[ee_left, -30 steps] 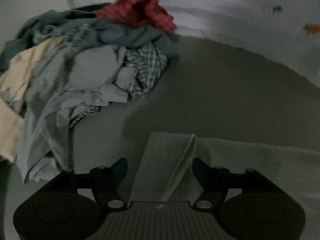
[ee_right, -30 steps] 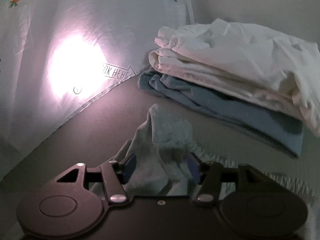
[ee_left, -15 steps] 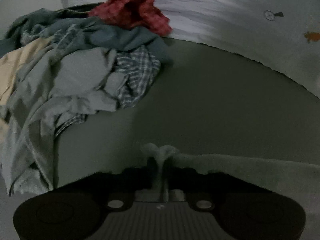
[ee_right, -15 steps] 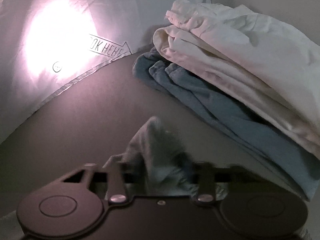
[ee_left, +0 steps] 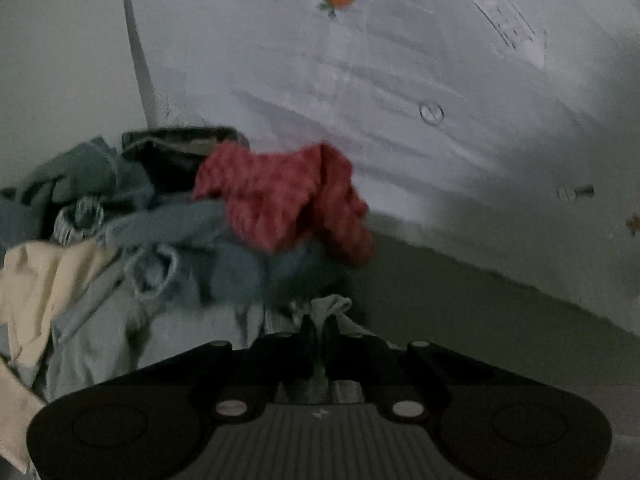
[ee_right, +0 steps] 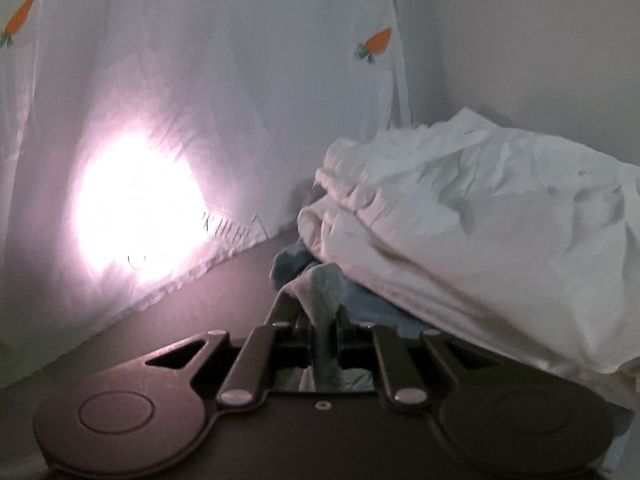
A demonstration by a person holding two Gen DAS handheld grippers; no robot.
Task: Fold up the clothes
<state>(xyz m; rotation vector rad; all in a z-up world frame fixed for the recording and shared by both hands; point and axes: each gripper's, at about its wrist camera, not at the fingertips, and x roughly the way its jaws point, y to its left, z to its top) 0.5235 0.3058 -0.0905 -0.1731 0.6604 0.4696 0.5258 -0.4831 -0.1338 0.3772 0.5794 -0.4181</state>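
**Both grippers clamp one pale garment**

The left gripper (ee_left: 318, 326) is pressed together on a bunched corner of the pale grey garment (ee_left: 332, 306). The right gripper (ee_right: 322, 338) is closing, pads already pinching another fold of the same cloth (ee_right: 324, 292). Two corners held, likely so the piece can be spread for folding. Beyond the left sits the unsorted heap (ee_left: 132, 264), red checked piece (ee_left: 284, 204) on top; beside the right, the folded stack (ee_right: 460, 216), white over blue.
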